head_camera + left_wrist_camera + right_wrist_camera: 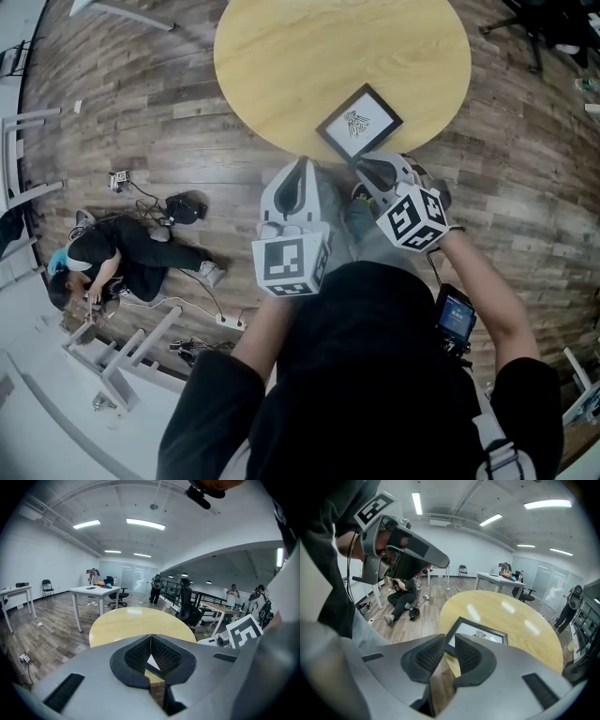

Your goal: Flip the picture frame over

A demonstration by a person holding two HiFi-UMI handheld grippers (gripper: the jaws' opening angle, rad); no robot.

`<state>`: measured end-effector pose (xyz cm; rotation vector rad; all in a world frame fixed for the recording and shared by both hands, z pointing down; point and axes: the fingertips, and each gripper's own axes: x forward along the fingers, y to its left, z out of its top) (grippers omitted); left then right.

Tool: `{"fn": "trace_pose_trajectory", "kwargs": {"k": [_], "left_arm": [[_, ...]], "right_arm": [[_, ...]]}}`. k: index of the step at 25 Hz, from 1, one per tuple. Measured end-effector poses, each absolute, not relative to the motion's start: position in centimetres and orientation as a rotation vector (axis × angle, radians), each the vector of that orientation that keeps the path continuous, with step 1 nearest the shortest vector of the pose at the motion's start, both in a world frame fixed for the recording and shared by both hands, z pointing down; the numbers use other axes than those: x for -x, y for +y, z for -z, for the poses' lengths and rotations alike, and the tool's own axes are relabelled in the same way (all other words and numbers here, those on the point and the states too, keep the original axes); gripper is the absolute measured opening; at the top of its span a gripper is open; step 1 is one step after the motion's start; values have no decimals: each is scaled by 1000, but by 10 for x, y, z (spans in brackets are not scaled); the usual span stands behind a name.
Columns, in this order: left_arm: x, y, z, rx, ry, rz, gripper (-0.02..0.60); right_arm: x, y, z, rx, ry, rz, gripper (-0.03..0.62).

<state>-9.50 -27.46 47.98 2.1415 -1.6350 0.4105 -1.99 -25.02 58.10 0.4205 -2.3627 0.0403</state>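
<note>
A black picture frame lies face up, print showing, near the near edge of the round wooden table. Both grippers hover just short of that edge, over the floor. My left gripper is left of the frame's near corner, its jaws shut with nothing between them. My right gripper is just below the frame; its jaws stand a little apart and empty. The frame lies directly beyond its tips, not touched. The left gripper also shows at upper left in the right gripper view.
A person sits on the wood floor at left among cables and a power strip. White desks, office chairs and several standing people are farther off in the room.
</note>
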Motion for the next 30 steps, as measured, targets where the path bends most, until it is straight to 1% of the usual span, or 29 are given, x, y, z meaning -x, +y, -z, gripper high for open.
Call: {"fn": "trace_pose_trajectory", "kwargs": {"k": [2, 3, 4, 9, 12, 21, 30], "left_arm": [[97, -276, -487, -2134, -1628, -426, 23], [98, -277, -490, -2130, -1628, -430, 23], [99, -278, -491, -2126, -1629, -432, 23], [106, -282, -500, -2104, -1633, -437, 23], [113, -280, -503, -2095, -1633, -440, 23], [128, -275, -507, -2075, -1644, -444, 23], [130, -280, -502, -2083, -1637, -438, 23]], "right_arm": [[23, -249, -592, -388, -2339, -32, 121], [26, -248, -597, -370, -2327, -21, 142], [28, -247, -603, -351, -2314, -1, 147], [40, -245, -627, -264, -2212, 177, 156], [45, -245, -635, -249, -2138, 296, 175], [45, -249, -653, -299, -1919, 664, 176], [51, -231, -642, -239, -1934, 716, 152]]}}
